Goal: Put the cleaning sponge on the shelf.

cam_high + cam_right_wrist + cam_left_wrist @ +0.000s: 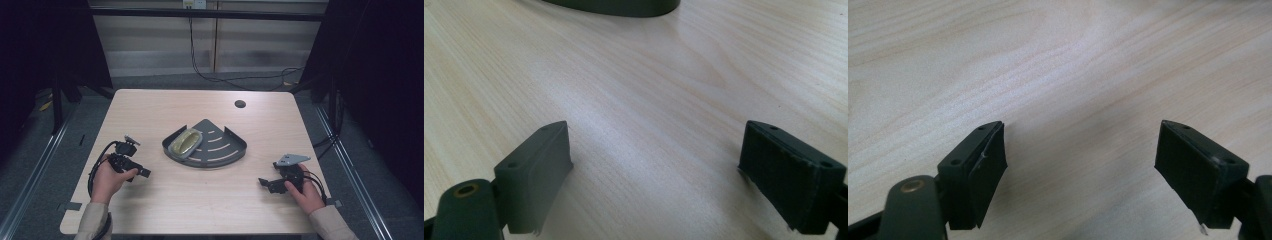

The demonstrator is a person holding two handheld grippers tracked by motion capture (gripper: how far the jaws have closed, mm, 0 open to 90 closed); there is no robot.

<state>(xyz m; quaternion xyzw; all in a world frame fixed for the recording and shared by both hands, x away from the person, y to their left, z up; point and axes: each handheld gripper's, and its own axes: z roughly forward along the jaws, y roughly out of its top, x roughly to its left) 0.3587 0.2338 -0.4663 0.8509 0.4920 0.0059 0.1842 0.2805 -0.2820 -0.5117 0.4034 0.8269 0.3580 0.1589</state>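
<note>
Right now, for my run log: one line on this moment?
left gripper: open, empty | right gripper: open, empty | soap dish: in corner tray, untouched

- The right gripper (pixel 654 175) is hovering low over the table (pixel 649 95), jaws standing wide apart.
- A dark tray (pixel 624 7) is sitting at the top edge.

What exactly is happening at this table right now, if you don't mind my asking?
A person sits at a wooden table with a two-jaw gripper in each hand. The left gripper and the right gripper both rest low near the table's front, jaws open and empty. Between them, farther back, lies a dark corner-shaped tray with a yellowish sponge-like item at its left side. Nothing is being held.
</note>
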